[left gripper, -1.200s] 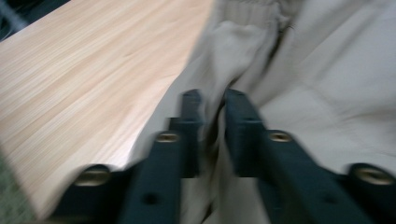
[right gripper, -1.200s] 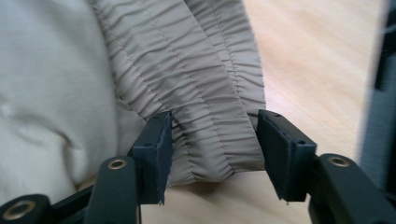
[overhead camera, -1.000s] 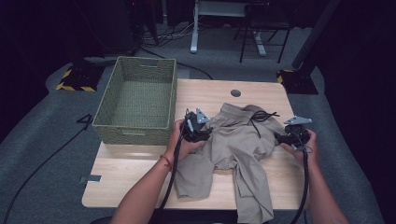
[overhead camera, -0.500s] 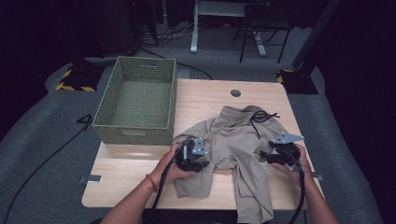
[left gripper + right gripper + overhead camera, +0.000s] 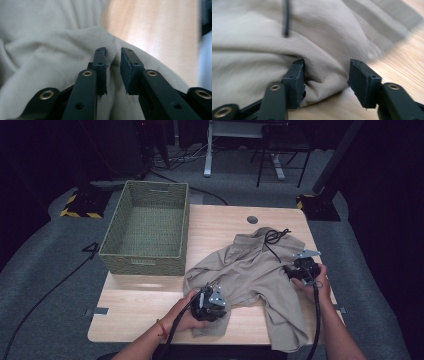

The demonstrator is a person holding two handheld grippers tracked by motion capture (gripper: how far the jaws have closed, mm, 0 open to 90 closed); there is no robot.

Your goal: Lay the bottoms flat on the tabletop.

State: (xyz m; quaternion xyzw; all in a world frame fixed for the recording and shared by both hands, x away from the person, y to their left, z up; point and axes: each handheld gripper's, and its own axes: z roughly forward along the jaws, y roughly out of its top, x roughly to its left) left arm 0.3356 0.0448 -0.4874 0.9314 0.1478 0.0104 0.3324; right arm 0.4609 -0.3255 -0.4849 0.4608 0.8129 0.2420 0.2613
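A beige garment with a black drawstring lies crumpled on the right half of the wooden table. My left gripper rests on the garment's front left part near the table's front edge. Its jaws have just been closing and stand narrow, with a raised fold of beige garment between the left gripper's pads and a gap still showing. My right gripper is at the garment's right edge. Its jaws have just been closing a little and the right gripper straddles a bulge of the beige garment, the right pad apart from it.
A green woven basket stands on the table's back left, with nothing in it. Bare wood lies in front of the basket. A round hole sits near the table's far edge. Cables trail on the grey floor to the left.
Both hands have come toward the table's front edge along the garment, the left much farther. The left jaws have narrowed around a fold. The garment has been pulled slightly flatter.
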